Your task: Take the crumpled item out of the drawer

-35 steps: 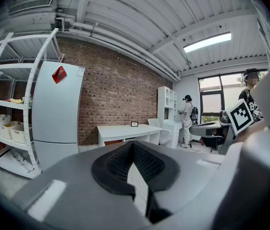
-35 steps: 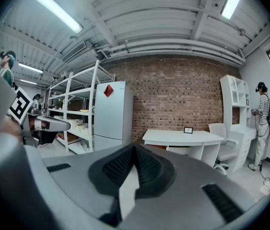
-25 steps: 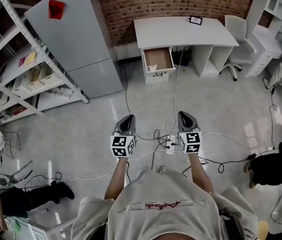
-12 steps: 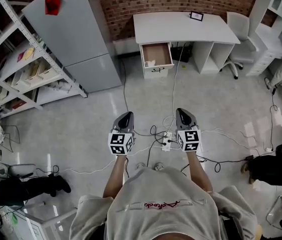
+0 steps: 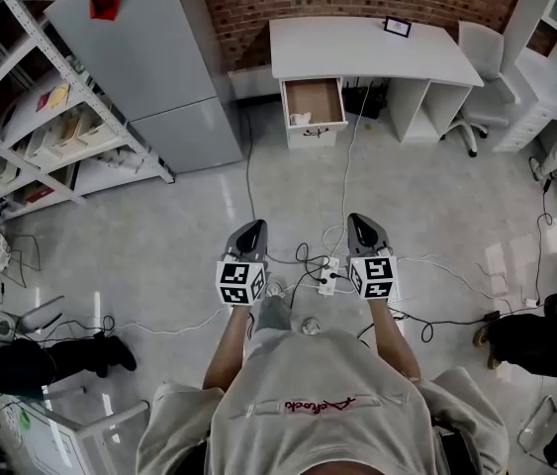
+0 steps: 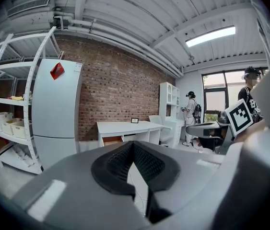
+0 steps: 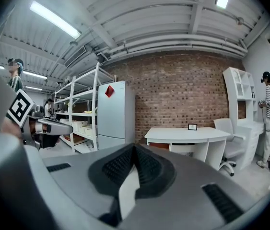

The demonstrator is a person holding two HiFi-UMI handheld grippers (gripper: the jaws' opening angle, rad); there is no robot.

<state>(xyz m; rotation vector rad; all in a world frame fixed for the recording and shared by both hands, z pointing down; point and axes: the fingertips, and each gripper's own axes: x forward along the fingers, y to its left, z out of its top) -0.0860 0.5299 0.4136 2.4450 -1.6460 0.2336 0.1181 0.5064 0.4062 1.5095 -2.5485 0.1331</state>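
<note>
Far ahead, a white desk [image 5: 367,49] stands against the brick wall with its wooden drawer [image 5: 315,99] pulled open. A small pale crumpled item [image 5: 301,119] lies at the drawer's front left corner. My left gripper [image 5: 250,234] and right gripper [image 5: 365,226] are held side by side over the floor, well short of the desk, both shut and empty. In the left gripper view the left gripper [image 6: 134,145] points toward the desk [image 6: 125,126]. The right gripper [image 7: 135,147] also faces the desk [image 7: 187,134] in its own view.
Cables and a power strip [image 5: 327,280] lie on the floor between me and the desk. A grey fridge [image 5: 149,62] and white shelving [image 5: 31,117] stand on the left. An office chair [image 5: 476,62] is right of the desk. A person [image 5: 545,330] sits at the right edge.
The view has shifted a little toward the desk and my knee has come forward under the left gripper. Both grippers stay shut and level in front of me.
</note>
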